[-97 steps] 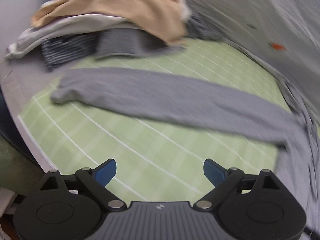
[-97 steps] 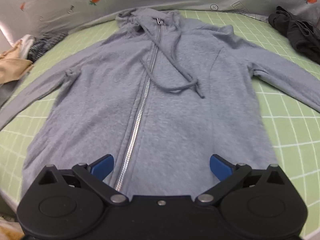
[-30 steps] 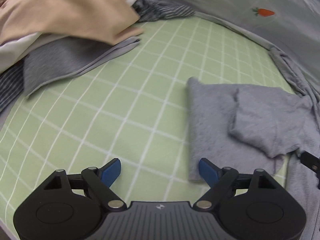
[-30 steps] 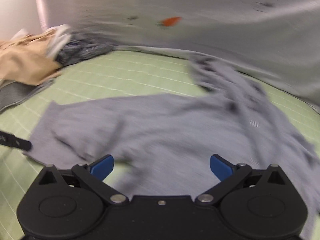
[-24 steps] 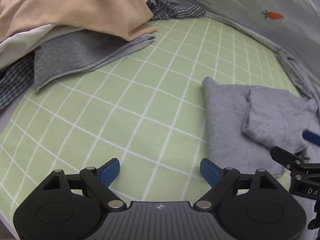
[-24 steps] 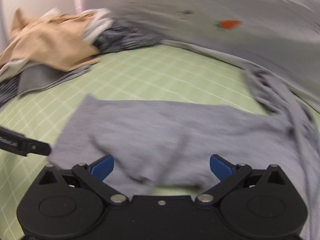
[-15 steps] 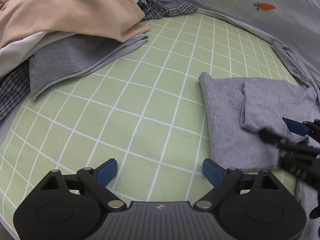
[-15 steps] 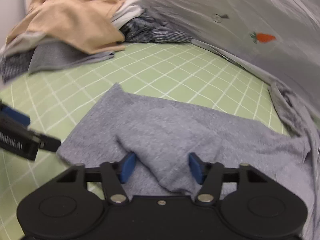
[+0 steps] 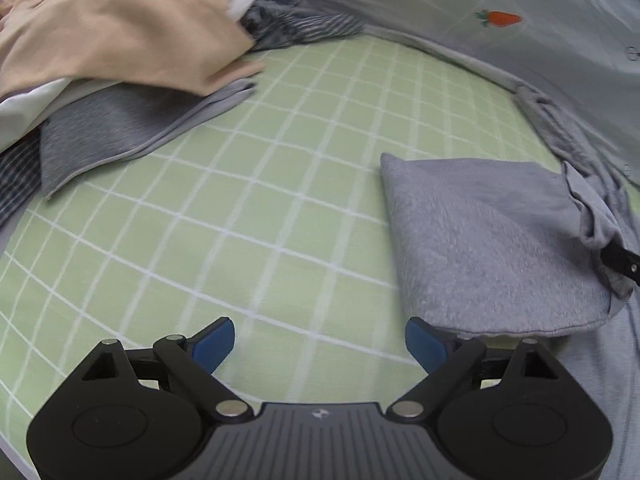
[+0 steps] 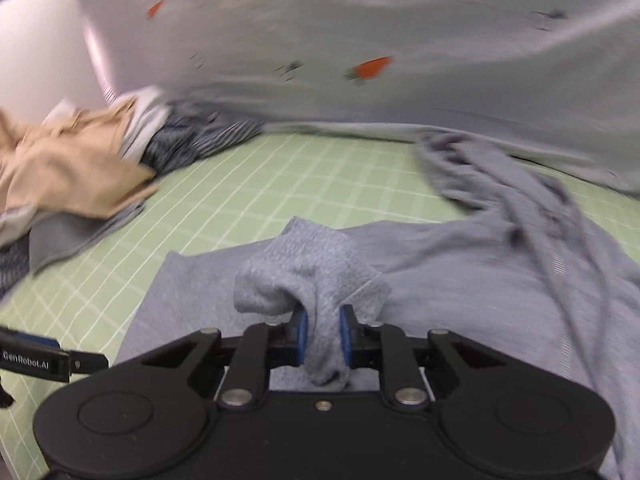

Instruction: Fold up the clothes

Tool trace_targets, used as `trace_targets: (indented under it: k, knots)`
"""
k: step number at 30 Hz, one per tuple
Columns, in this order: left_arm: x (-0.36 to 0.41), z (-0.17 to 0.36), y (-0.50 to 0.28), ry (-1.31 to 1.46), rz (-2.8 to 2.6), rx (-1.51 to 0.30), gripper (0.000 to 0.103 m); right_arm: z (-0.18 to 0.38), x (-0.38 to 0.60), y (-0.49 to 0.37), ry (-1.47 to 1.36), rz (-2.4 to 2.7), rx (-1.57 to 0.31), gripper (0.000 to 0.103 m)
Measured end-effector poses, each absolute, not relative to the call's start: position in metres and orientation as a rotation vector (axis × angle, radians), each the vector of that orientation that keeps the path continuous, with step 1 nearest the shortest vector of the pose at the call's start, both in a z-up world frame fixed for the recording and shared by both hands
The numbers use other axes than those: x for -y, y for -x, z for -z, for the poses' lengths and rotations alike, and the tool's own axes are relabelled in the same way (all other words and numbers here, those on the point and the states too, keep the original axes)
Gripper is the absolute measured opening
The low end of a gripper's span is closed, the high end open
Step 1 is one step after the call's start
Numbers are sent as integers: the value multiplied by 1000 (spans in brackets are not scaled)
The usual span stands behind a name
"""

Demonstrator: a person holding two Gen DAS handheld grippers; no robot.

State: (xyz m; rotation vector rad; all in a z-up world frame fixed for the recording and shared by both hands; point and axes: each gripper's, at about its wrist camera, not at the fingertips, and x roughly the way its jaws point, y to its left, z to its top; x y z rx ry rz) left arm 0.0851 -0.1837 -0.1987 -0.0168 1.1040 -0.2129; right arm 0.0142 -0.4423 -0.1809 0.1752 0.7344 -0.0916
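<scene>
A grey zip hoodie (image 10: 500,276) lies on the green checked mat (image 10: 280,184), its sleeve (image 9: 492,240) folded in over the body. My right gripper (image 10: 323,334) is closing on the sleeve cuff (image 10: 316,276), which bunches up between the blue pads and lifts off the hoodie. In the left wrist view the same cuff (image 9: 592,216) is raised at the far right by a black fingertip (image 9: 620,262) of the right gripper. My left gripper (image 9: 320,344) hangs open over bare mat, left of the folded sleeve, with nothing between its fingers.
A pile of clothes (image 9: 120,40), beige on top of white, grey and striped pieces, lies at the mat's far left. A pale sheet with carrot prints (image 9: 500,18) rises behind the mat. The left gripper's finger (image 10: 52,356) shows at the right wrist view's left edge.
My right gripper came down over the folded sleeve, closed its jaws on the cuff and lifted it. The left gripper drifted a little, still open over the mat.
</scene>
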Motion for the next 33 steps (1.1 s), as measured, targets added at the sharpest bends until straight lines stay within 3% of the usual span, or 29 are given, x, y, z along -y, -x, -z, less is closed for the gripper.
trace_targets:
  k: [22, 27, 33]
  knots:
    - [344, 185, -21, -133, 357, -1060, 92, 158, 627, 105, -285, 324, -580, 17]
    - [360, 196, -28, -149, 332, -1077, 92, 170, 689, 139, -381, 492, -546, 18]
    - [365, 217, -36, -159, 264, -1126, 92, 215, 736, 169, -468, 639, -630, 20]
